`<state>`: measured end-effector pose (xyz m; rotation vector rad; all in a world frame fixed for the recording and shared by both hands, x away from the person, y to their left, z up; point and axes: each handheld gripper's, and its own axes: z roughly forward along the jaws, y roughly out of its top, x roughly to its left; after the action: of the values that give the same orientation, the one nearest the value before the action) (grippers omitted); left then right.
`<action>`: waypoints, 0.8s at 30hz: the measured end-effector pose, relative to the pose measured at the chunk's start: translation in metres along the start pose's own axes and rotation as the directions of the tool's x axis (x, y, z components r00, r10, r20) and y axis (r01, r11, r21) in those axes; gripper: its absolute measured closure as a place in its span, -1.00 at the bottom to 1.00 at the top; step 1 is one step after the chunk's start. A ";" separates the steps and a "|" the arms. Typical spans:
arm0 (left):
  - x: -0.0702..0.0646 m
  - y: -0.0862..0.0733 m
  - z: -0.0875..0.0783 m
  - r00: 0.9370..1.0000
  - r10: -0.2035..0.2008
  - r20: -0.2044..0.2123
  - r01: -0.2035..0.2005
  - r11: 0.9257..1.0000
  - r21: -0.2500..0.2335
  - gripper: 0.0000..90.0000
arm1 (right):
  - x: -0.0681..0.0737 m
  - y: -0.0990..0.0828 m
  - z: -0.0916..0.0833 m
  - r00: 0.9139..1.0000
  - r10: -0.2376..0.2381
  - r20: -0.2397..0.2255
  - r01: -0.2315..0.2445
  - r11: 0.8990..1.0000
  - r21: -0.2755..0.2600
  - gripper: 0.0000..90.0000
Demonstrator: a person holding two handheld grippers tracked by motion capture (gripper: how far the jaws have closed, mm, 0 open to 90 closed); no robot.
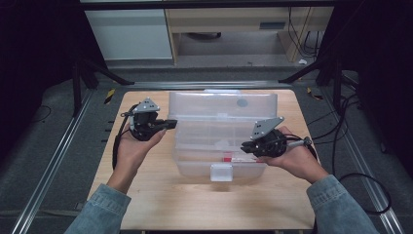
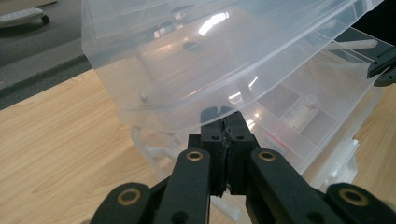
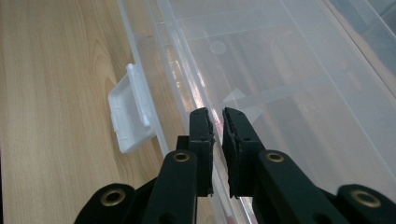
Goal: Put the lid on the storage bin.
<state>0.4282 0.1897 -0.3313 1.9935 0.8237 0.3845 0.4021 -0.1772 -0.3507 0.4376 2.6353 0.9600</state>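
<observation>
Left hand-held gripper (image 1: 171, 124): jaws pressed together, tips at the left end of the clear plastic compartment box (image 1: 221, 146), just under the edge of its raised transparent lid (image 1: 222, 104); in the left gripper view (image 2: 223, 122) the lid edge (image 2: 196, 60) hangs directly over the tips, and whether a sliver of plastic is caught between them cannot be told. Right hand-held gripper (image 1: 245, 145): jaws drawn in close, a thin gap left between them, tips resting at the box's front right rim; in the right gripper view (image 3: 217, 116) the front wall (image 3: 187, 93) runs up between them, apparently pinched. White plastic latch tab (image 1: 221, 172): hanging loose at the front centre, unfastened; also seen in the right gripper view (image 3: 130, 109). Box: centre of the pale wooden bench (image 1: 160, 195), lid tilted back, divided trays exposed, a small red-and-white item (image 1: 227, 157) in a front compartment. Step in hand, as judged: lid work on an unlatched box, the right steadying the base and the left working the lid edge. Next move, as judged: swing the lid on its rear hinge with the left while the right keeps the base from sliding; thin slippery plastic calls for gentle, even pressure.
</observation>
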 end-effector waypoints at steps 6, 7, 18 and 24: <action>-0.001 -0.005 0.000 1.000 0.001 0.010 -0.001 1.000 0.006 0.97 | 0.001 -0.004 -0.002 1.000 0.024 -0.002 -0.024 0.999 -0.022 0.71; -0.002 -0.006 0.000 1.000 0.002 0.012 -0.002 1.000 0.008 0.98 | 0.001 -0.005 -0.003 0.999 0.036 0.002 -0.036 0.999 -0.024 0.65; -0.006 -0.014 0.003 0.999 0.020 0.026 -0.021 0.999 0.031 0.99 | 0.006 -0.026 -0.031 0.990 0.125 0.070 -0.119 0.989 -0.093 0.32; -0.008 -0.019 0.005 0.999 0.021 0.035 -0.023 0.999 0.038 0.99 | 0.008 -0.039 -0.044 0.982 0.164 0.092 -0.153 0.982 -0.113 0.34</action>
<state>0.4171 0.1879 -0.3497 2.0407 0.7934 0.3485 0.3710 -0.2274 -0.3460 0.6611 2.4759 1.0896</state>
